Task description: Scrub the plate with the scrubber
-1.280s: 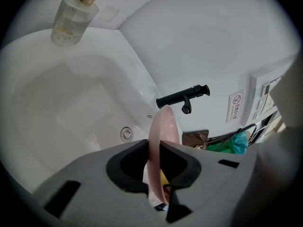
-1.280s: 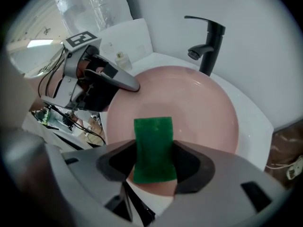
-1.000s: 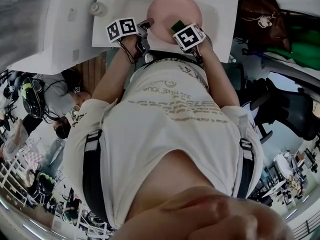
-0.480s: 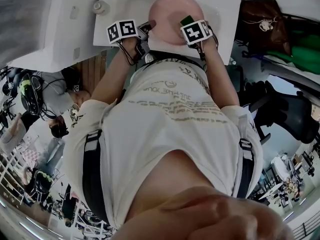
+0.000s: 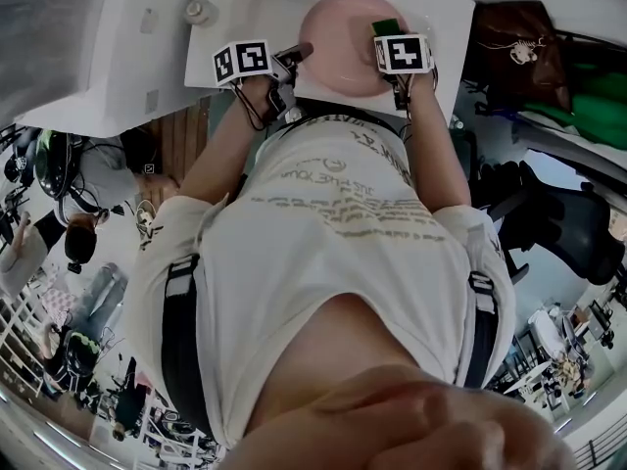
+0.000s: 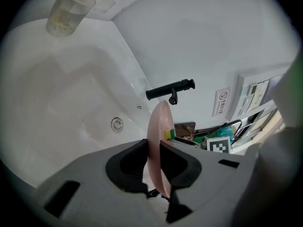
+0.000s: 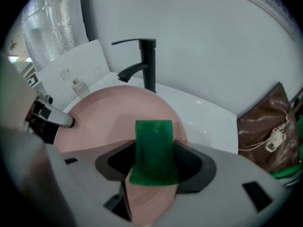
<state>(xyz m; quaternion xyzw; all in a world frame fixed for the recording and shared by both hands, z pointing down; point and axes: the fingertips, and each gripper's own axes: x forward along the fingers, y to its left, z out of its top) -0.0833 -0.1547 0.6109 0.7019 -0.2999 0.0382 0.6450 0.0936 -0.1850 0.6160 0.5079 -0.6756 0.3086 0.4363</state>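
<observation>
Pink and shallow, the plate (image 5: pixel 343 39) hangs over the white sink (image 5: pixel 250 8), just below the black faucet (image 7: pixel 144 63). The left tongs (image 6: pixel 154 167) are clamped on its left rim, so their own view shows the plate edge-on between the pads. The right tongs (image 7: pixel 154 161) are closed on the green scrubber (image 7: pixel 154 150), whose flat face lies against the plate's inner surface. A second ago the scrubber and right tongs sat low on the plate's middle, nearer the person's body; half a second ago they were further right. Now they are at the plate's right edge, up toward the faucet. The left tongs keep the same hold on the rim, and the plate has barely shifted. A clear bottle (image 6: pixel 68 8) stands on the sink's far corner, and a brown bag (image 7: pixel 267 126) rests to the right.
</observation>
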